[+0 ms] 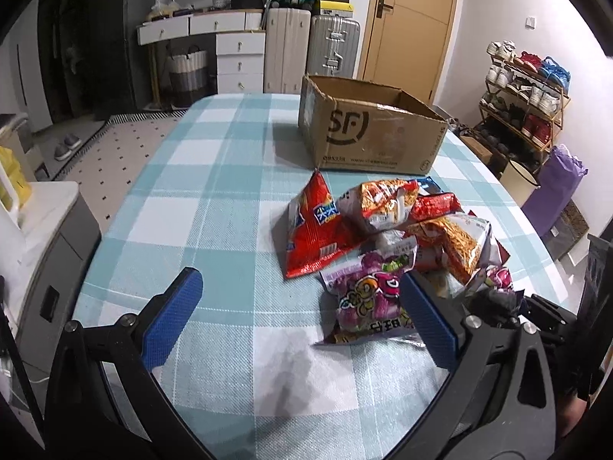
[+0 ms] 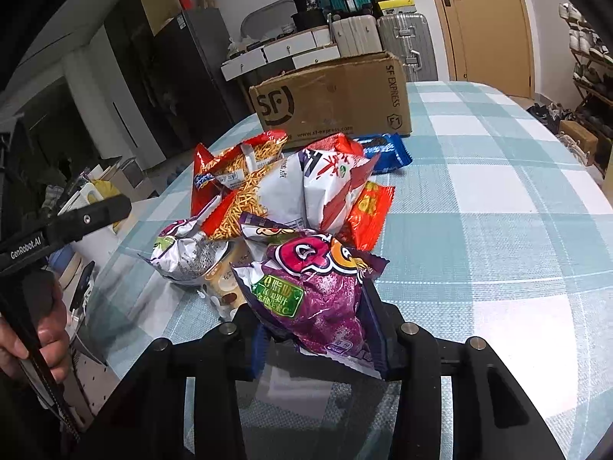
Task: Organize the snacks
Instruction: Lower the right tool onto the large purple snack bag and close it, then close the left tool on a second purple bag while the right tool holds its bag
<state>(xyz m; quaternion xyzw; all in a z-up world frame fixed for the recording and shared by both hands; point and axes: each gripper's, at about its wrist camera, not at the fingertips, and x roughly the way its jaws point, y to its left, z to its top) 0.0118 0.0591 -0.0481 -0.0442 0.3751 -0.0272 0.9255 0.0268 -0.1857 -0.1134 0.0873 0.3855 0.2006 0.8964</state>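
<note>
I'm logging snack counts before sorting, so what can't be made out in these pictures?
- Box contents: both views look at its walls from low down; the inside is hidden.
- Pile count: packets overlap, lower ones are covered.
- Blue packet: mostly behind the white bag.
- Right gripper fingers: wrapped by the purple bag.
- Left gripper: right finger hides part of a purple bag.

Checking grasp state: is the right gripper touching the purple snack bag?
Touching. In the right wrist view the right gripper has its fingers closed against both sides of the purple snack bag, with the bag pinched between them.
</note>
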